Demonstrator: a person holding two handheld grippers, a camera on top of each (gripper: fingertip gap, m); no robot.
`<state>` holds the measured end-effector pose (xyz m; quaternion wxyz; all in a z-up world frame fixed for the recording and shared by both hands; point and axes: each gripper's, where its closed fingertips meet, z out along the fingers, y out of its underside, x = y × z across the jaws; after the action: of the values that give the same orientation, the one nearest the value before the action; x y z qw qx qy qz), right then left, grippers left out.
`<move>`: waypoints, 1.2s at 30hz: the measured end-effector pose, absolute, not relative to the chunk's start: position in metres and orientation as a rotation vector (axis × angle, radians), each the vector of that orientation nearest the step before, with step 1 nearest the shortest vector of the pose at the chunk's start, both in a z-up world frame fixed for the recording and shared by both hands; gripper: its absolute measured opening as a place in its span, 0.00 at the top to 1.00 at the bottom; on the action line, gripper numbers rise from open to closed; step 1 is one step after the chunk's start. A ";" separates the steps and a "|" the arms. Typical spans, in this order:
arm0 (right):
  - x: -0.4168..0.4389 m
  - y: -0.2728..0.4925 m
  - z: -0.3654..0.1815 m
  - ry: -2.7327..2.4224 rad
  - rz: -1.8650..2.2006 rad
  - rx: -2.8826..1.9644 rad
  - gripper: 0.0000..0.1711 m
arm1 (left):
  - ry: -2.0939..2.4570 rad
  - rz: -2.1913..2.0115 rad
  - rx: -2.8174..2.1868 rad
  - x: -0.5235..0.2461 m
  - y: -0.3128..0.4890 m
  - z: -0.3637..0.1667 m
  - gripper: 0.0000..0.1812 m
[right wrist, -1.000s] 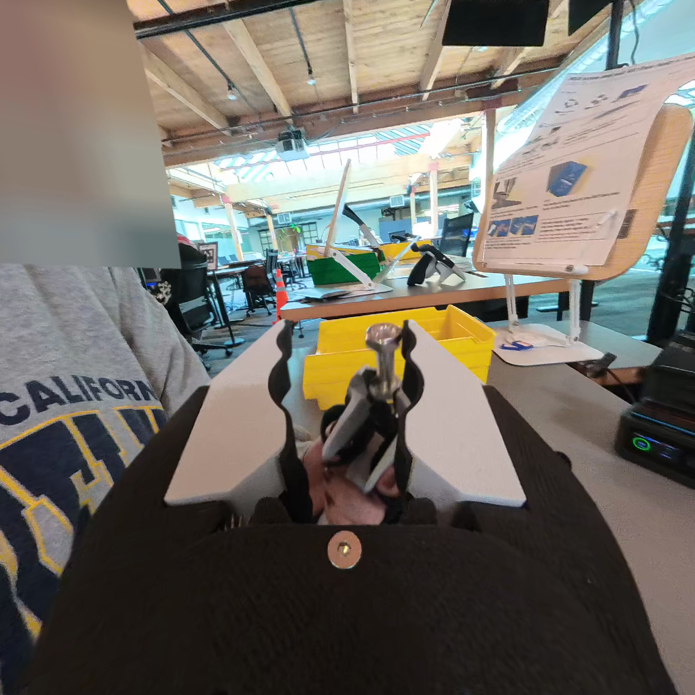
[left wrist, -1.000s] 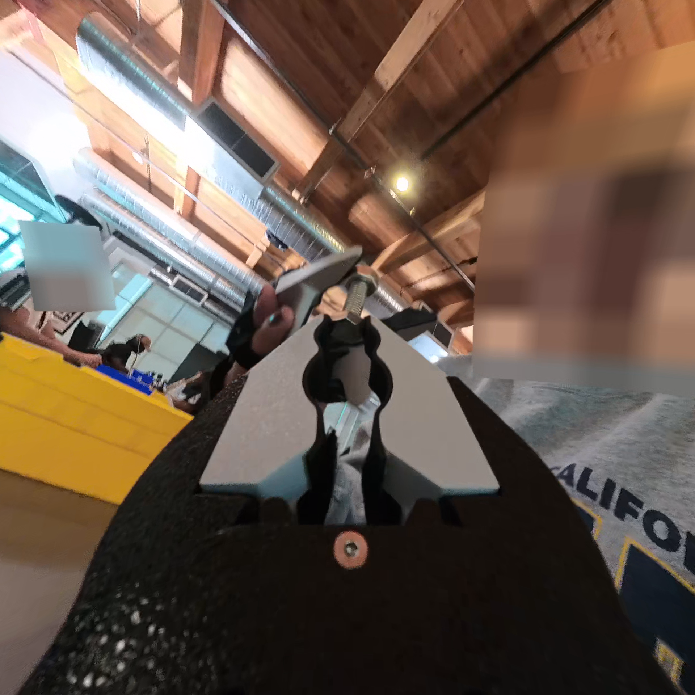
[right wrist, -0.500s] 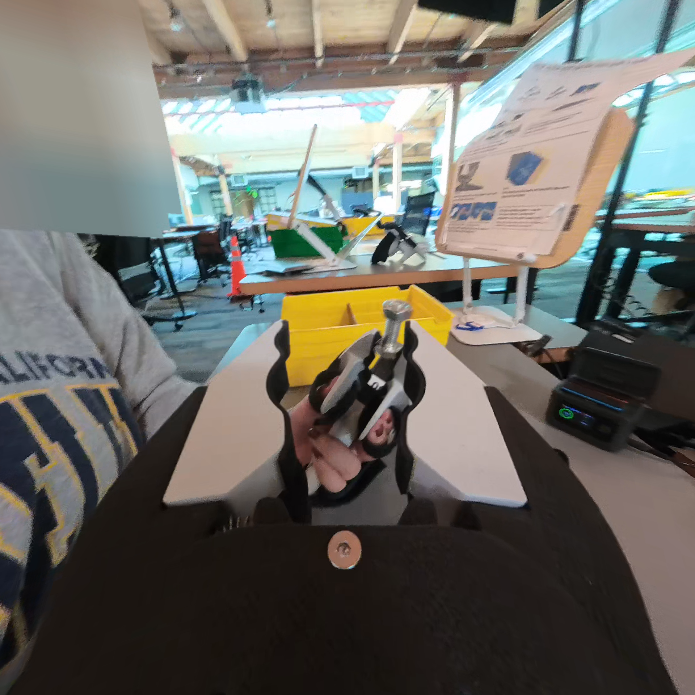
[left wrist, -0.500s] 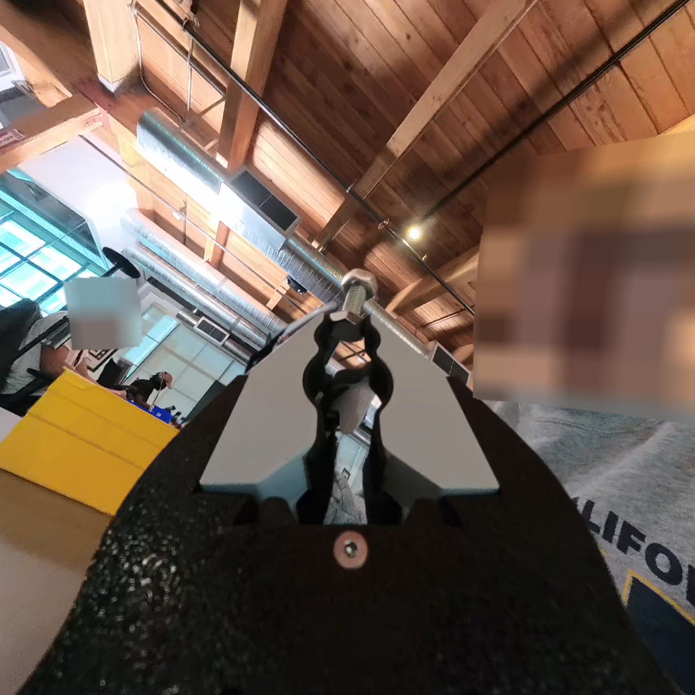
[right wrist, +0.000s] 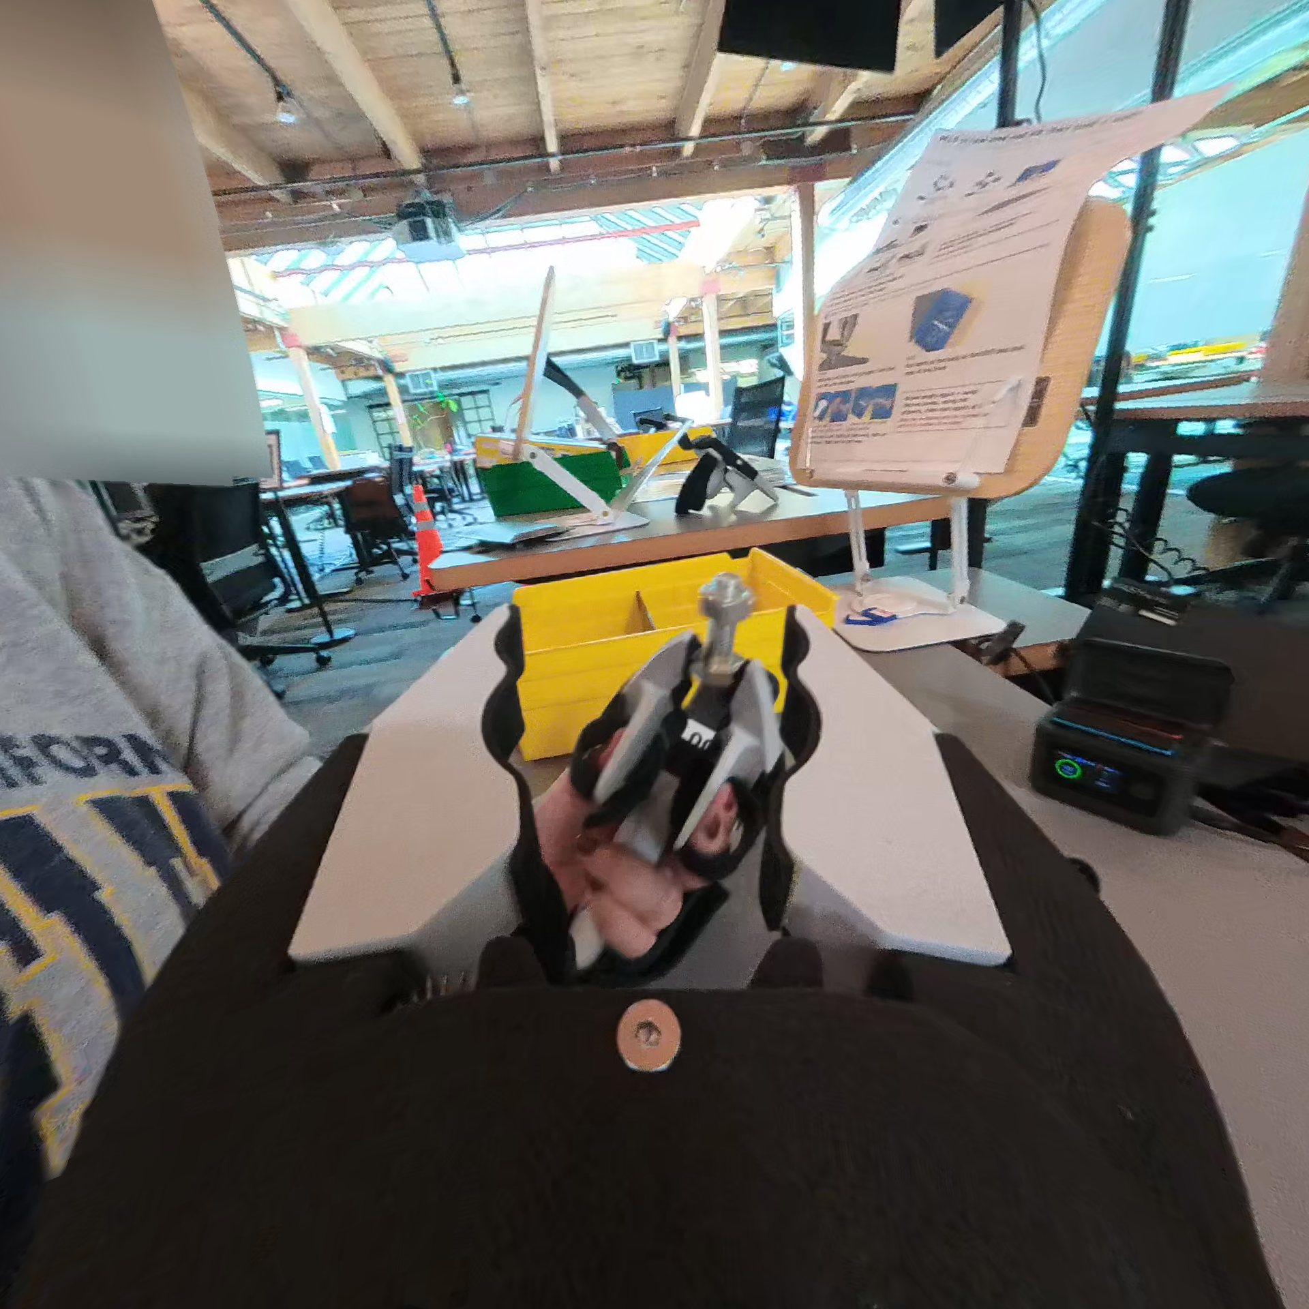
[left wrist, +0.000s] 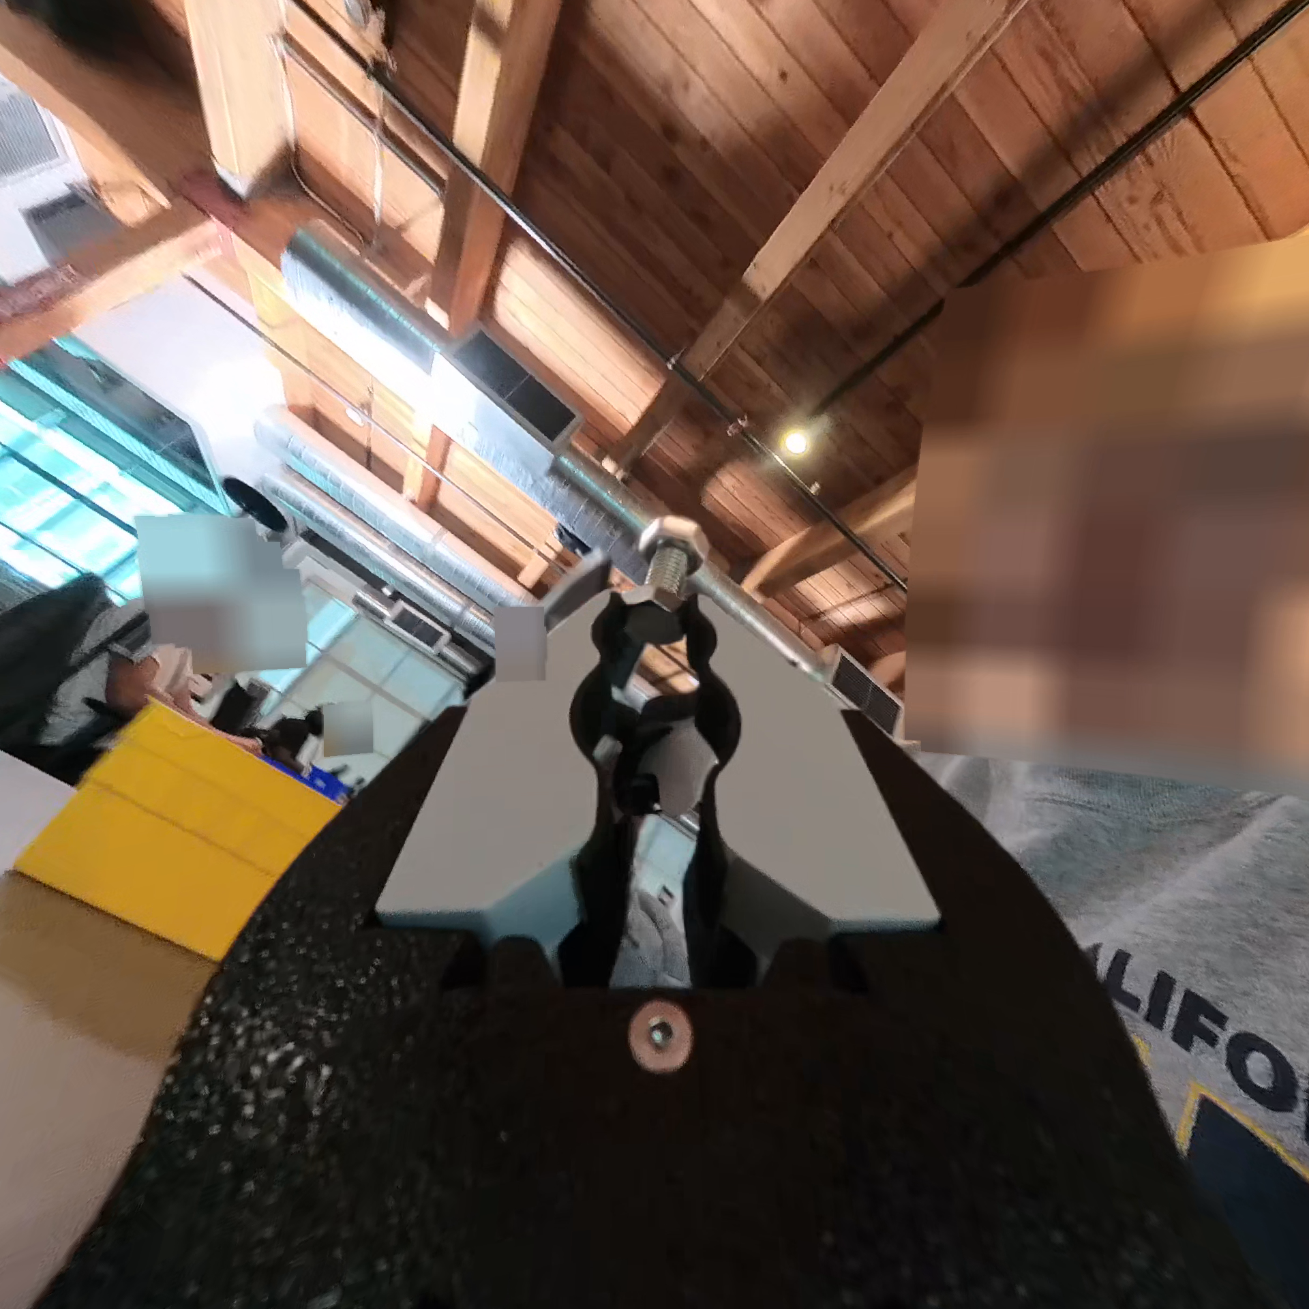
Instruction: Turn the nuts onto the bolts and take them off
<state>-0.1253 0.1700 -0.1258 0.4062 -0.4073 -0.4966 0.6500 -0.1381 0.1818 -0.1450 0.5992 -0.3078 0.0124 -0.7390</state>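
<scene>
Above the grey bench [right wrist: 1105,942], the left tongs [left wrist: 648,623] are clamped on the head end of a bolt [left wrist: 666,574], its threaded shank pointing up toward the wooden ceiling [left wrist: 779,177] with a nut [left wrist: 671,536] sitting at its tip. Seen from the right wrist view, those same left tongs [right wrist: 715,680] are standing over the bench, gripped by a bare hand [right wrist: 623,899], with the bolt [right wrist: 719,637] rising in front of a yellow bin [right wrist: 602,637]. The right tongs [right wrist: 652,630] are standing apart, one finger on either side of the left tongs and touching nothing that I can make out.

The yellow bin is resting on the bench at its far side. Right of it on the bench, a white stand is carrying a wooden board with a printed sheet [right wrist: 949,340], and a small black device [right wrist: 1126,751] with a lit screen is lying nearer, at the bench's right edge. Beyond the bench, another table is bearing a green bin [right wrist: 545,482], and an orange cone [right wrist: 425,538] is standing on the floor. Silver ducts [left wrist: 397,333] are running under the ceiling beams.
</scene>
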 end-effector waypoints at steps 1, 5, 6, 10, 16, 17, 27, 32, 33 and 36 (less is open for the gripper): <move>-0.133 0.170 -0.127 -1.265 1.621 -1.042 0.53 | 0.054 -1.748 -0.724 -0.127 0.181 -0.145 0.92; -0.151 0.156 -0.128 -1.322 1.652 -1.021 0.49 | 0.080 -1.848 -0.755 -0.102 0.182 -0.149 0.91; -0.149 0.151 -0.130 -1.341 1.673 -1.017 0.50 | 0.060 -1.840 -0.752 -0.105 0.184 -0.150 0.91; -0.124 0.151 -0.142 -1.402 1.651 -1.014 0.58 | -0.061 -1.693 -0.701 -0.150 0.188 -0.149 0.92; -0.147 0.169 -0.132 -1.279 1.618 -1.063 0.43 | 0.011 -1.787 -0.740 -0.123 0.186 -0.149 0.91; -0.151 0.164 -0.132 -1.298 1.631 -1.052 0.43 | 0.032 -1.818 -0.740 -0.116 0.184 -0.148 0.92; -0.123 0.188 -0.137 -1.194 1.626 -1.123 0.75 | -0.023 -1.684 -0.734 -0.145 0.187 -0.147 0.92; -0.137 0.186 -0.135 -1.233 1.573 -1.145 0.83 | 0.069 -1.746 -0.816 -0.115 0.186 -0.150 0.92; -0.138 0.186 -0.137 -1.241 1.568 -1.155 0.88 | 0.088 -1.744 -0.839 -0.110 0.186 -0.151 0.92; -0.135 0.190 -0.141 -1.255 1.541 -1.205 0.96 | 0.085 -1.736 -0.887 -0.105 0.189 -0.154 0.92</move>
<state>-0.1354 0.1896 -0.1414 0.3975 -0.4757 -0.4954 0.6086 -0.1050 0.1895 -0.1542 0.5605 -0.3763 0.0360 -0.7368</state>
